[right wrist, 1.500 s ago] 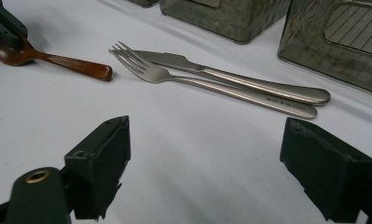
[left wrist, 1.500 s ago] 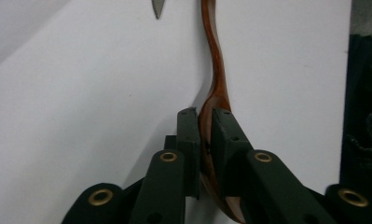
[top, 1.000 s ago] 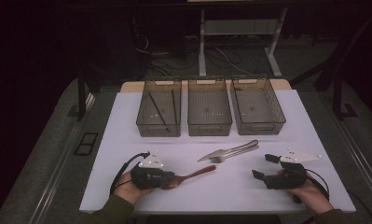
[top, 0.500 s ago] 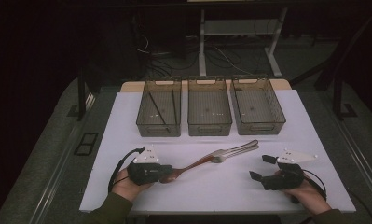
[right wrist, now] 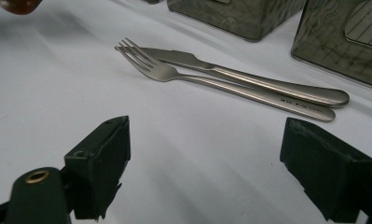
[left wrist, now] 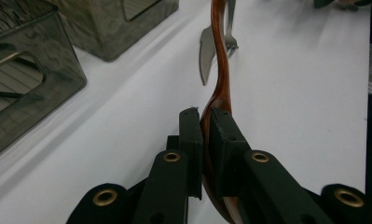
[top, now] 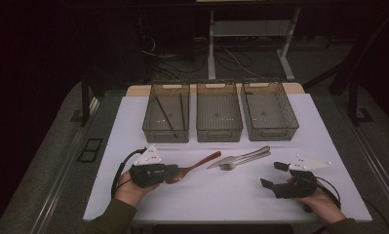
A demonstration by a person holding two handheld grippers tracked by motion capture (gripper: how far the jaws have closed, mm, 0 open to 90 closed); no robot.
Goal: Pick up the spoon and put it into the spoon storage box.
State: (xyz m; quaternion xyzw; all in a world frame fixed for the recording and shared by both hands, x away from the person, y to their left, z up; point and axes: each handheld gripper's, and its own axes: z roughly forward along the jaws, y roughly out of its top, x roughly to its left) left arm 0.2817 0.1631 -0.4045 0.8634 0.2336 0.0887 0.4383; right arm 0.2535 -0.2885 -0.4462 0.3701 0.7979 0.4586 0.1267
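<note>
A brown wooden spoon (top: 200, 163) is clamped by its bowl in my left gripper (top: 175, 171), which is shut on it near the mat's front left. In the left gripper view the two pads squeeze the spoon (left wrist: 219, 70) at the left gripper (left wrist: 205, 126), and the handle runs away toward a steel knife (left wrist: 206, 49) and fork (left wrist: 230, 39). The fork (top: 231, 164) and knife (top: 248, 155) lie side by side at mid-mat. At the front right, my right gripper (top: 272, 174) is open and holds nothing. Its wide jaws frame the fork (right wrist: 174, 72) and knife (right wrist: 249, 77) from my right gripper (right wrist: 207, 154).
Three smoky plastic bins stand in a row at the back of the white mat (top: 133, 126). The left bin (top: 150, 127) holds two dark chopsticks; the middle bin (top: 219, 132) and right bin (top: 292, 122) look bare. The table's edges drop to dark floor on both sides.
The left gripper has shifted slightly with the spoon, and the spoon's handle has swung up toward the knife and fork. The right gripper has stayed put.
</note>
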